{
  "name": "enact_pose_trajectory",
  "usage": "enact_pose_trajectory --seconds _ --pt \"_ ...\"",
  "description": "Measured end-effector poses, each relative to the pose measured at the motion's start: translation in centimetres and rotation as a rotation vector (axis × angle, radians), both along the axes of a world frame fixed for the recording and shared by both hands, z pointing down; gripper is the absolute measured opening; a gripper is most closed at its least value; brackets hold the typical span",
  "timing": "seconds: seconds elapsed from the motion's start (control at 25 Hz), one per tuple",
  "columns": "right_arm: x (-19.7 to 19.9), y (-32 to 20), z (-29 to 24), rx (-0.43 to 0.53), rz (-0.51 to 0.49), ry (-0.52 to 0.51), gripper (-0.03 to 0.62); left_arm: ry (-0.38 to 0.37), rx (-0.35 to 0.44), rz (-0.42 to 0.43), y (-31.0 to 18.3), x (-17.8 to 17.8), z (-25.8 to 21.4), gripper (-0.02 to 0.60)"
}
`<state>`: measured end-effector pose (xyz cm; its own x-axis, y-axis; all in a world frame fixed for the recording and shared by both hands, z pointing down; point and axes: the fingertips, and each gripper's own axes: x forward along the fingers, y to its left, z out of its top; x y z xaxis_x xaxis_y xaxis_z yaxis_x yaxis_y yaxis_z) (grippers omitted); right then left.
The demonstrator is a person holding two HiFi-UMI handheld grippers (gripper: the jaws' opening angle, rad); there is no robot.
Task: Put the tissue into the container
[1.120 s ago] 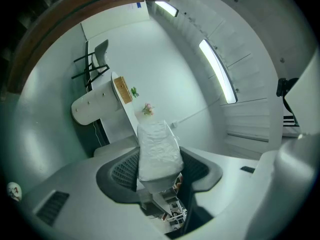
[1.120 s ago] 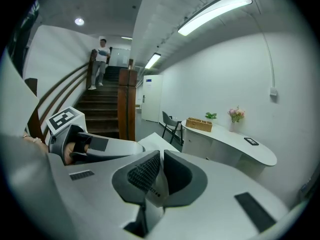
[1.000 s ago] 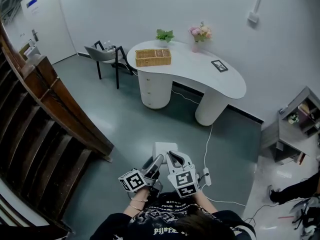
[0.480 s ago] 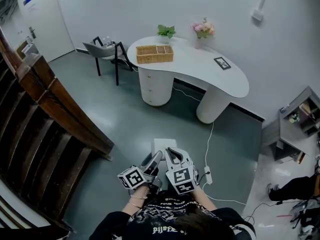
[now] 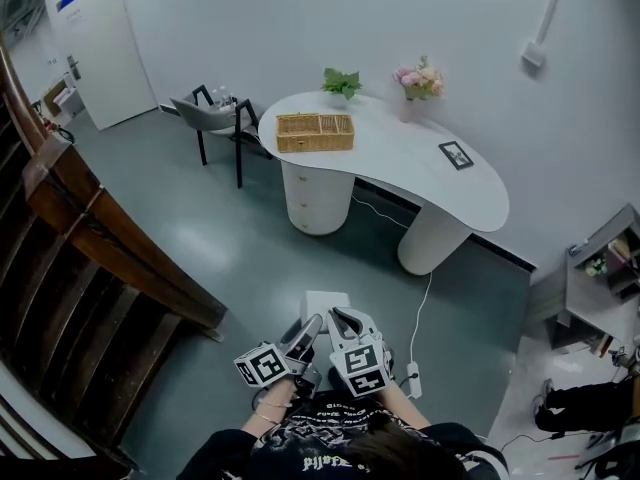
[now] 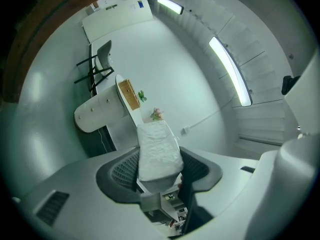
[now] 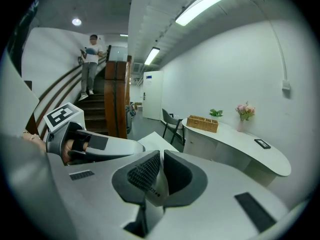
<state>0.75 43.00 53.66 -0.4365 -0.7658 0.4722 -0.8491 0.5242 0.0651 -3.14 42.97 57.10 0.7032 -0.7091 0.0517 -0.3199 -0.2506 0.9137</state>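
A white tissue pack (image 5: 328,301) is held low in front of me, over the grey floor. My left gripper (image 5: 312,326) is shut on it; in the left gripper view the pack (image 6: 159,151) fills the space between the jaws. My right gripper (image 5: 340,318) sits right beside it, jaws nearly together on a thin white printed edge that seems to belong to the pack (image 7: 152,141). The container, a wicker basket (image 5: 314,132), stands on the curved white table (image 5: 440,188) across the room, far from both grippers. It also shows as the basket (image 6: 129,94) and the basket (image 7: 202,123).
A wooden stair rail (image 5: 90,228) runs along the left. A chair (image 5: 215,113) stands by the table. A plant (image 5: 342,81), flowers (image 5: 420,76) and a photo frame (image 5: 455,154) share the tabletop. A power strip and cable (image 5: 413,373) lie on the floor. A person (image 7: 90,64) stands on the stairs.
The head view has shifted, so the table and basket sit slightly lower and further right. Both grippers keep their hold on the pack, close to my body.
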Motion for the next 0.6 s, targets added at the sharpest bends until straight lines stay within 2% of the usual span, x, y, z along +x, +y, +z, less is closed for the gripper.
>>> enact_pose_trajectory --seconds 0.6 --pt "5.8 -15.0 -0.7 0.015 -0.079 -0.009 0.049 0.019 0.005 -0.082 -14.7 5.9 -0.7 0.246"
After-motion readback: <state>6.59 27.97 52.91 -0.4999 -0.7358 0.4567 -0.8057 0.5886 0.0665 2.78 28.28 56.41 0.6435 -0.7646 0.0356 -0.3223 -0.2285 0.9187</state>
